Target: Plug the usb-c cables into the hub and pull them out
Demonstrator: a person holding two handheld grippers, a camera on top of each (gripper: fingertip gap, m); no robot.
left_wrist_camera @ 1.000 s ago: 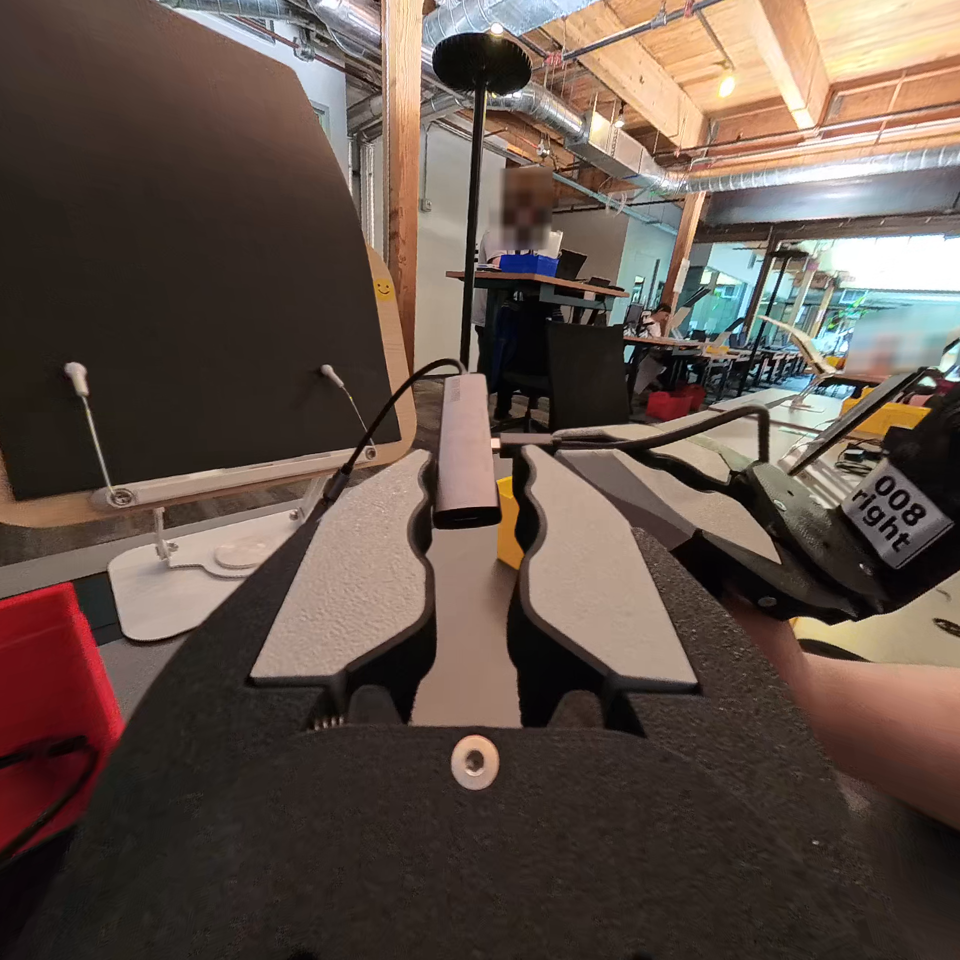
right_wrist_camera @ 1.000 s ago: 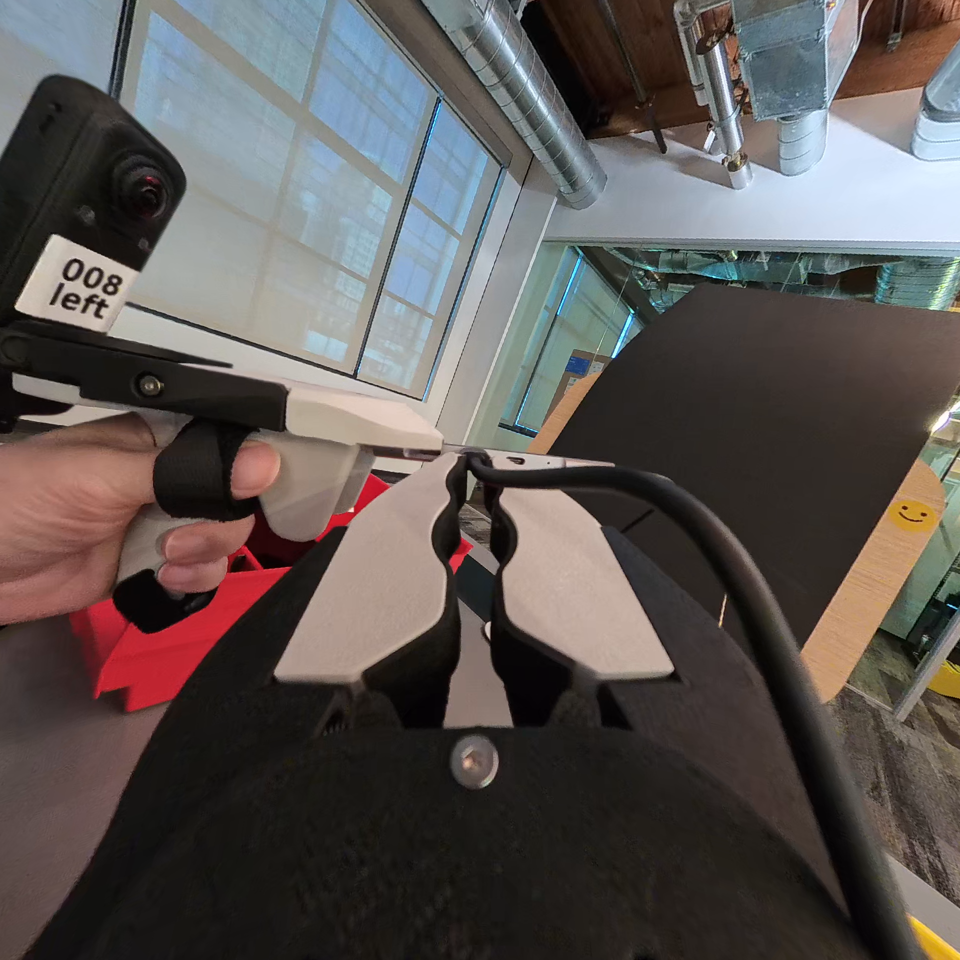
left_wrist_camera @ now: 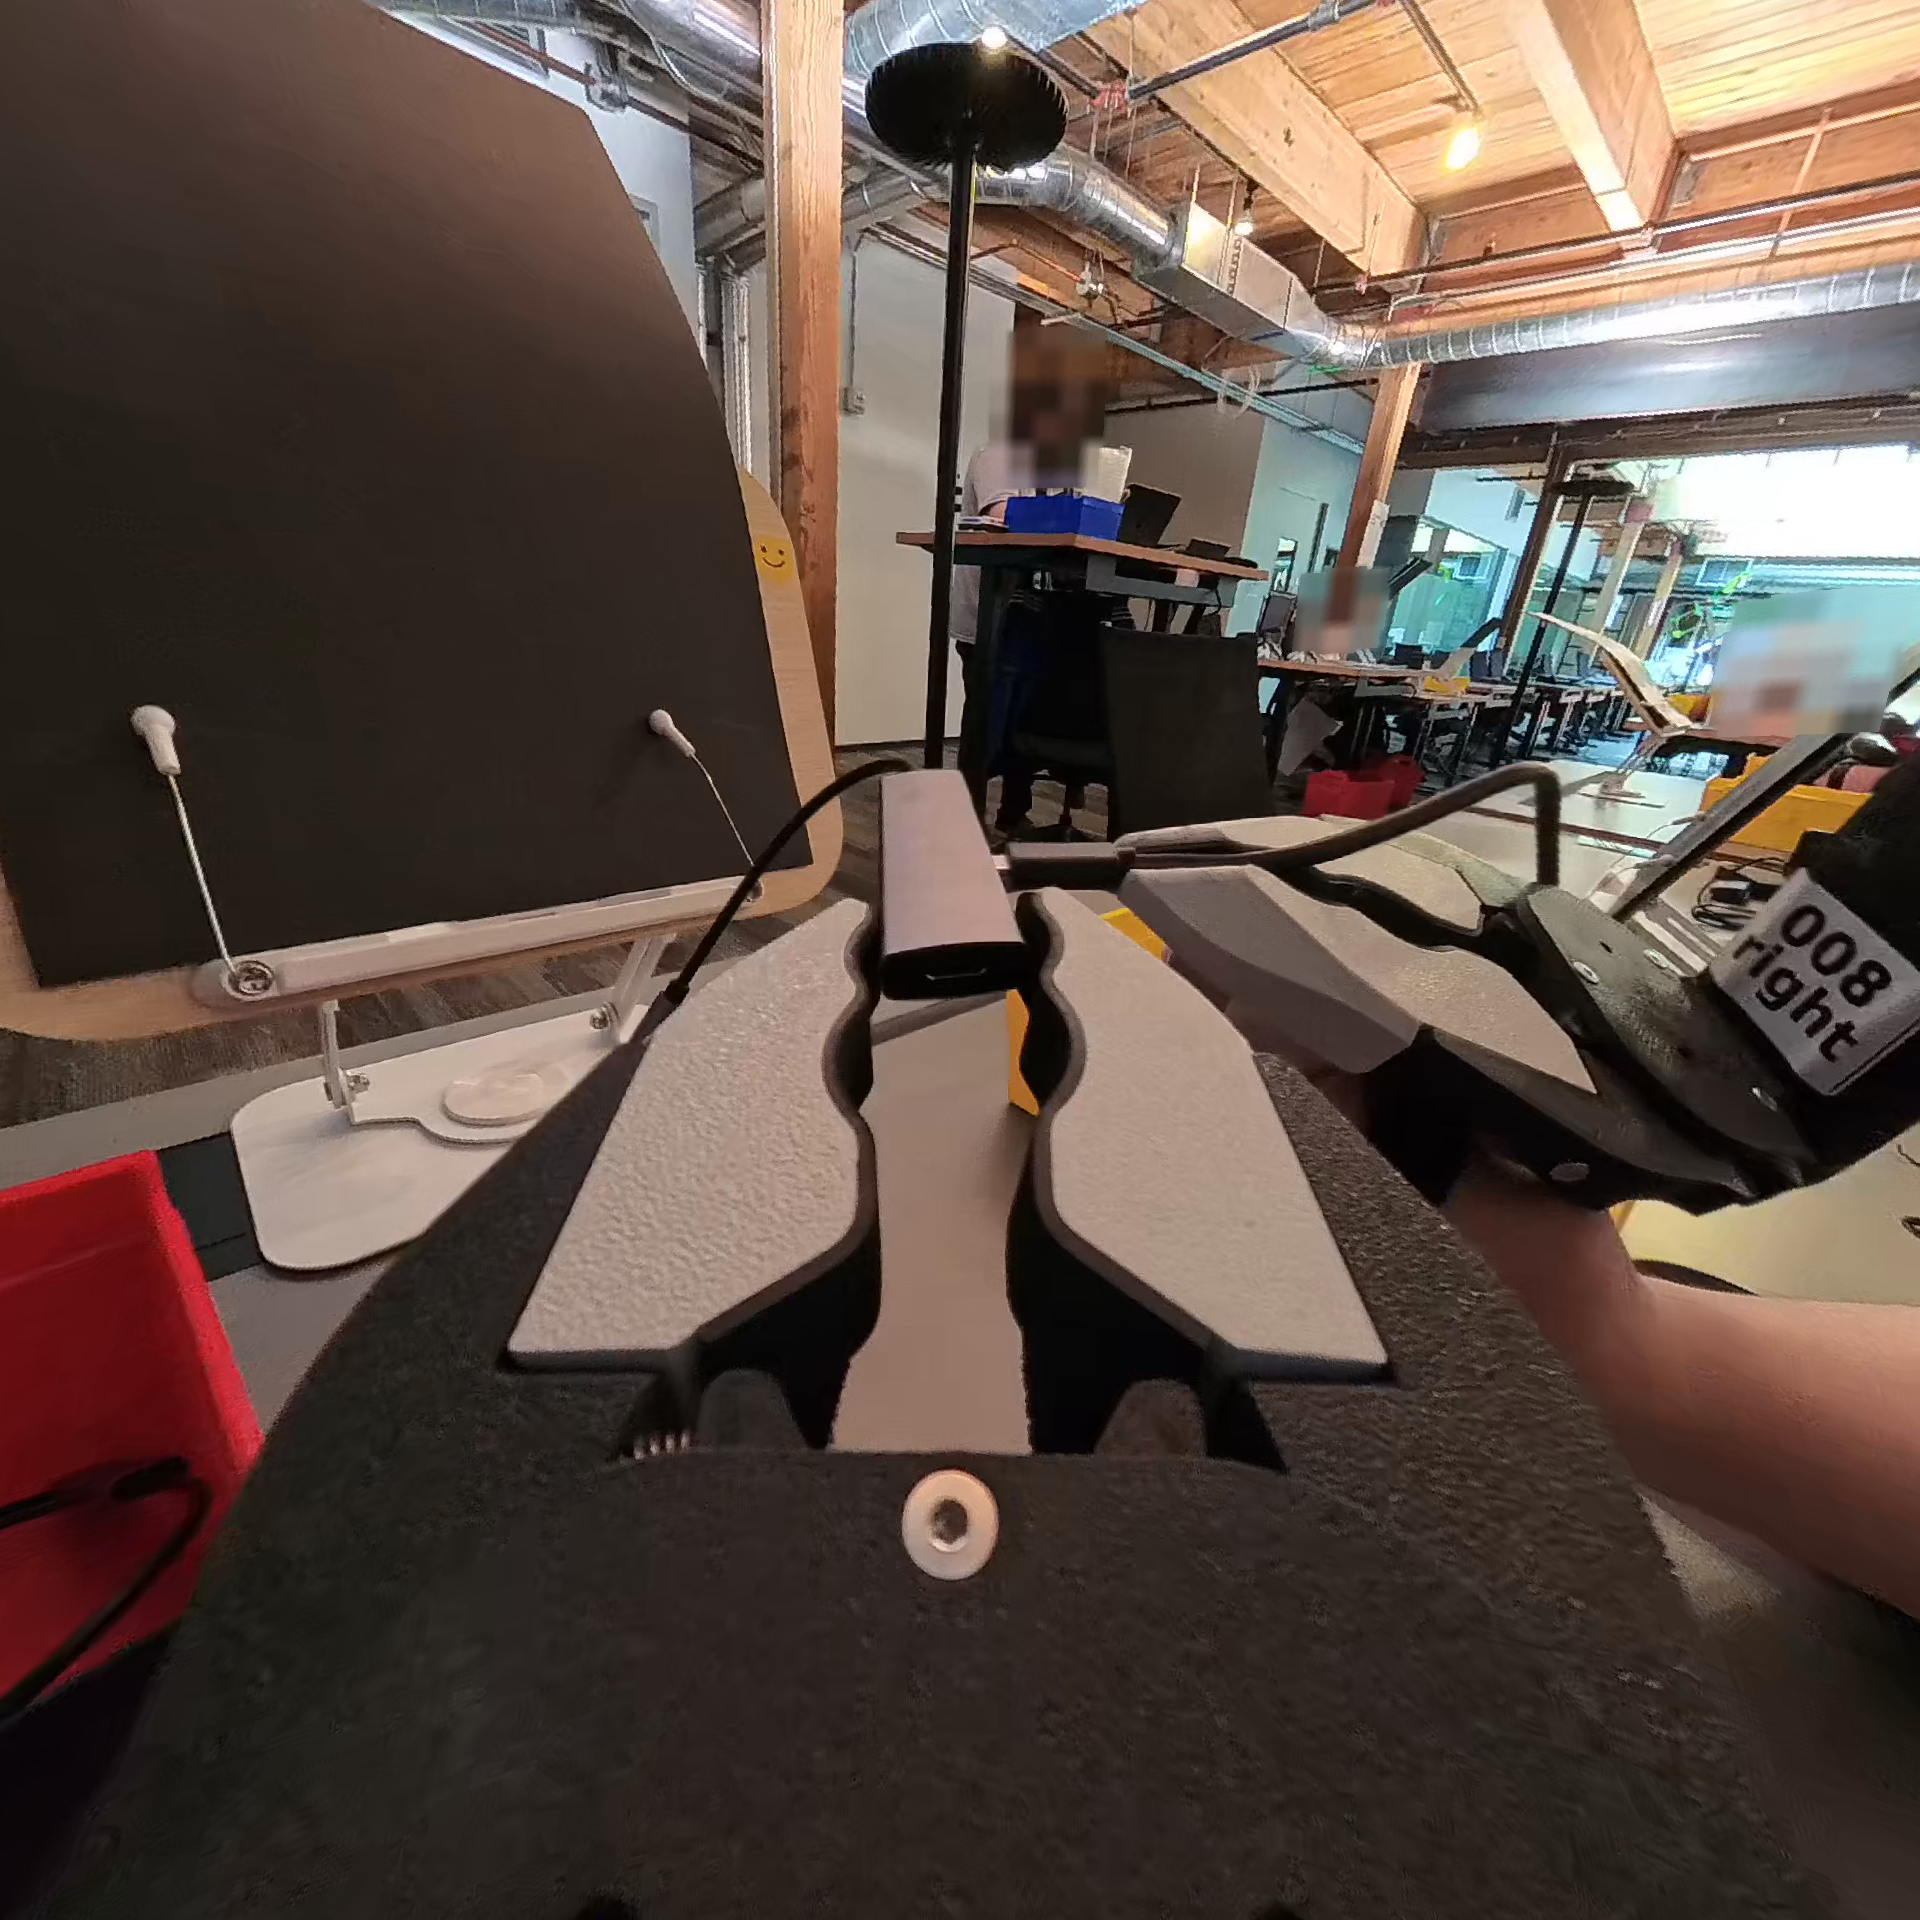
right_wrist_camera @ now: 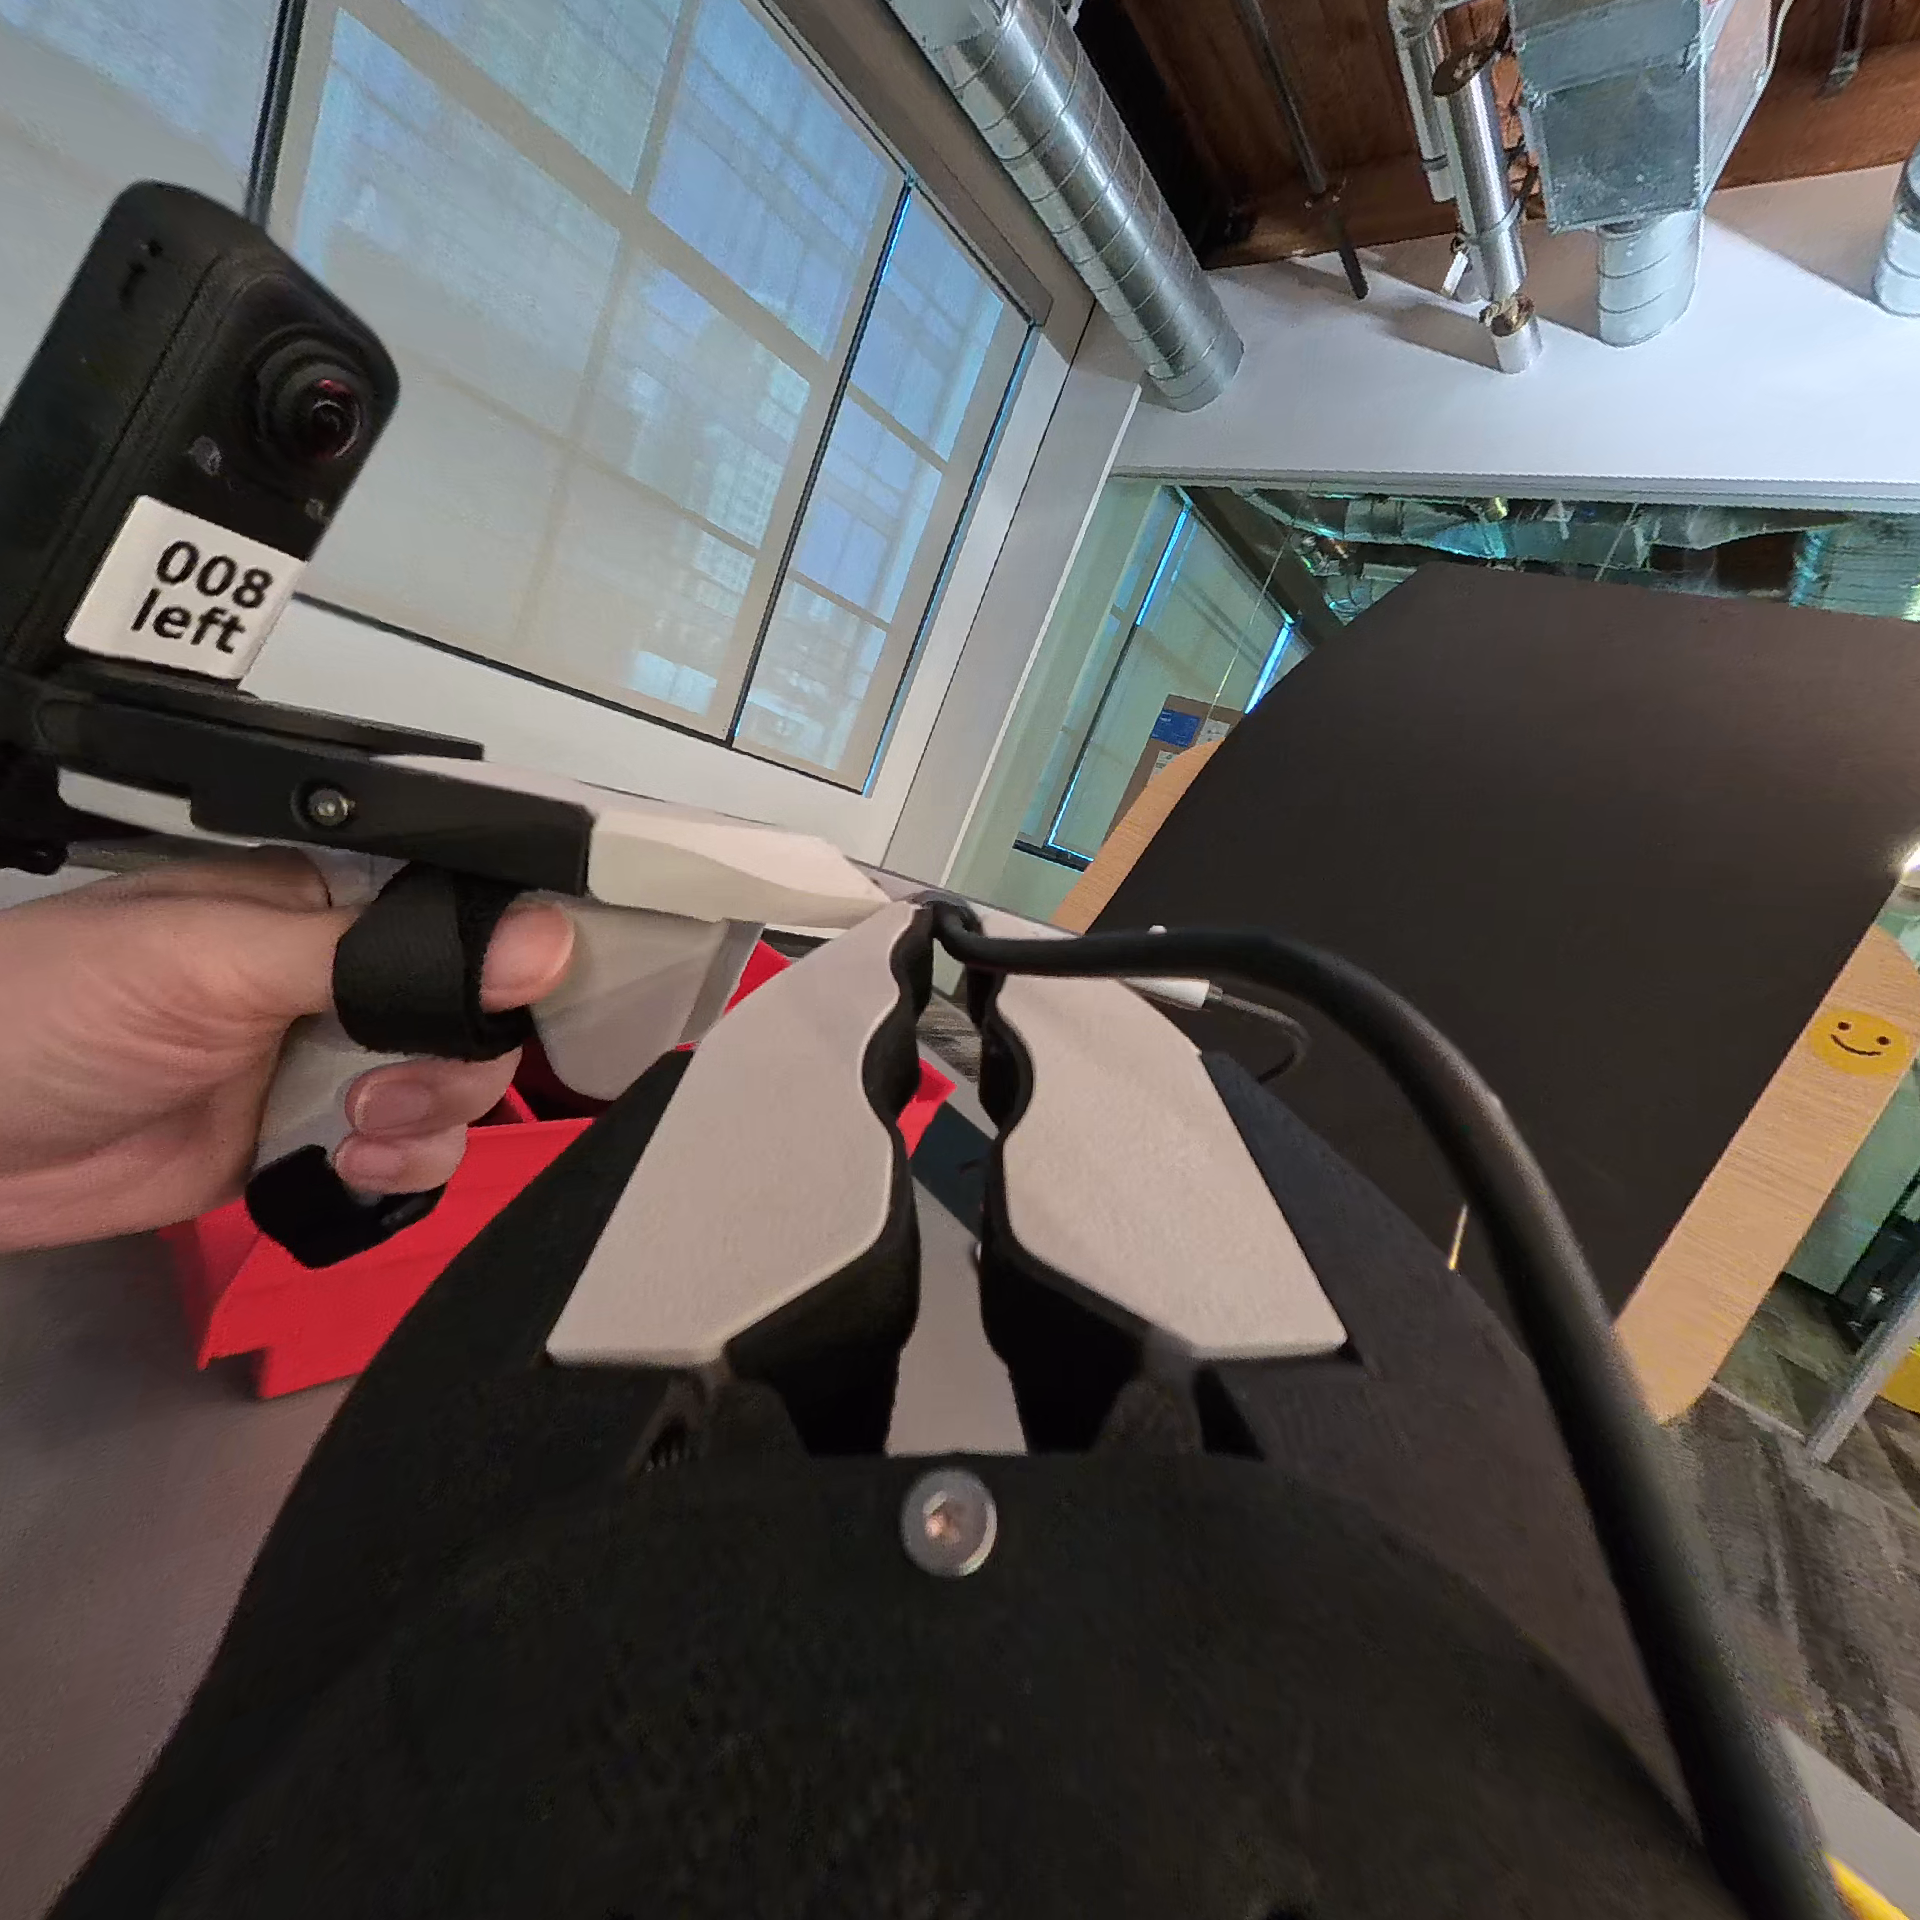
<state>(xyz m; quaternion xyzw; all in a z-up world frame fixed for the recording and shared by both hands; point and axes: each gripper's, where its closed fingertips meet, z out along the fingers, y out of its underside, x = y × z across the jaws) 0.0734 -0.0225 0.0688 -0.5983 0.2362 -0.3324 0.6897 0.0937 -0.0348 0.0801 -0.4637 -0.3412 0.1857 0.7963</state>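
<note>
Your left gripper (left_wrist_camera: 951,961) clamps the near end of a dark grey hub (left_wrist_camera: 935,883), held up in front of a black board (left_wrist_camera: 343,499). Your right gripper (right_wrist_camera: 948,940) pinches the black cable (right_wrist_camera: 1403,1049) at its plug (left_wrist_camera: 1060,864), which meets the hub's right side.

The hub (left_wrist_camera: 940,883) sits between the left gripper (left_wrist_camera: 945,935) fingertips, pointing away. From its right side a cable plug (left_wrist_camera: 1070,864) juts toward the right gripper (left_wrist_camera: 1226,883). Behind and left stands a board on a stand (left_wrist_camera: 416,1091); a bin (left_wrist_camera: 94,1351) lies nearer left.
</note>
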